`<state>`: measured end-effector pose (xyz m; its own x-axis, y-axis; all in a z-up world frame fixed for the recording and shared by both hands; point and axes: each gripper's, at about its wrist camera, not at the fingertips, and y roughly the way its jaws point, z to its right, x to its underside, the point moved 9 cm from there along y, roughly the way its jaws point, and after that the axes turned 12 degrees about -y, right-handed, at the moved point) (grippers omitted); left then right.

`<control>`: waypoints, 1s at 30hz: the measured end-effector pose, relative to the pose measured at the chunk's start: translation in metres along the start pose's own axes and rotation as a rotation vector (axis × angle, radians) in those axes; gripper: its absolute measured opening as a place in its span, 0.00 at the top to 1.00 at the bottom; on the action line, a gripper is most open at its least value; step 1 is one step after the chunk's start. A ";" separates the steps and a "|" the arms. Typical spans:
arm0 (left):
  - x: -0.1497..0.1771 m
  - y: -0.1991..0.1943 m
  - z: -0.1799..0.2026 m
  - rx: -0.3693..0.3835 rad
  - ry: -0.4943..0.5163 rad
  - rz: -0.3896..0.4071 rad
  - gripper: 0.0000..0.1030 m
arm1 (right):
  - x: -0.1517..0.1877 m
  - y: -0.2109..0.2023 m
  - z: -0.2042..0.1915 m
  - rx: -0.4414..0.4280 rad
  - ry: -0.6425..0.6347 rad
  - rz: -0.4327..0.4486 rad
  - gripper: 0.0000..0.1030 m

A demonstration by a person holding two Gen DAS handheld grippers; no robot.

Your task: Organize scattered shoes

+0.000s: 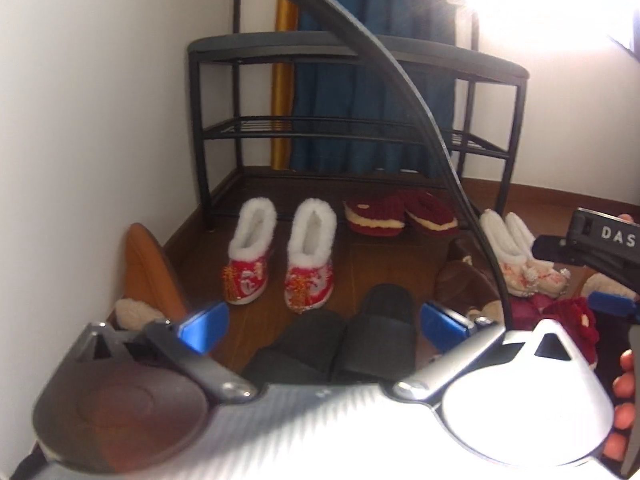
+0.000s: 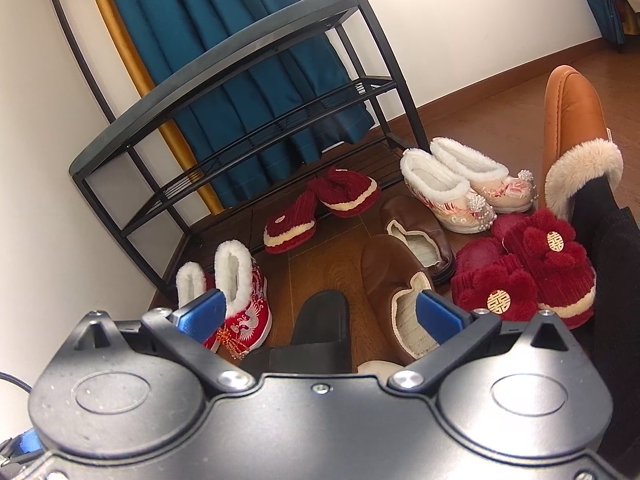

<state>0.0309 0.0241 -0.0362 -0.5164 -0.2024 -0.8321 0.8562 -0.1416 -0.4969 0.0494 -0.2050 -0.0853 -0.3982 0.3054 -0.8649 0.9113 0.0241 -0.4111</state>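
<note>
Shoes lie scattered on the wood floor before a black metal shoe rack [image 1: 360, 128] [image 2: 224, 92]. Red embroidered slippers with white fur [image 1: 280, 252] [image 2: 240, 304] stand near its left leg. Dark red knit slippers [image 1: 400, 212] [image 2: 320, 208] lie at the rack's foot. Cream embroidered fur slippers [image 2: 460, 184] [image 1: 516, 256], brown leather shoes [image 2: 400, 280] and red flower slippers [image 2: 532, 272] lie to the right. My left gripper [image 1: 324, 326] is open above black slippers [image 1: 340, 344]. My right gripper [image 2: 320, 316] is open above a black slipper [image 2: 320, 320].
A person's orange fur-lined boot [image 2: 572, 120] stands at the right; another orange boot [image 1: 148, 272] is by the white wall at the left. Blue and gold curtains [image 2: 224, 40] hang behind the rack. The rack's shelves hold nothing. A black cable [image 1: 420, 120] crosses the left wrist view.
</note>
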 end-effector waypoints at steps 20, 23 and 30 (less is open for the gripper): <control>-0.009 -0.011 -0.012 -0.147 0.002 0.033 0.00 | -0.001 0.000 0.000 -0.004 0.009 -0.009 0.00; -0.006 -0.011 -0.011 -0.162 0.043 0.037 0.00 | 0.001 0.000 0.003 -0.001 0.017 -0.012 0.00; 0.000 -0.009 -0.009 -0.188 0.065 0.033 0.00 | 0.003 -0.001 0.005 0.000 0.024 -0.017 0.00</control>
<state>0.0237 0.0342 -0.0336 -0.4909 -0.1405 -0.8598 0.8639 0.0491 -0.5012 0.0466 -0.2090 -0.0894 -0.4109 0.3275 -0.8508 0.9044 0.0291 -0.4256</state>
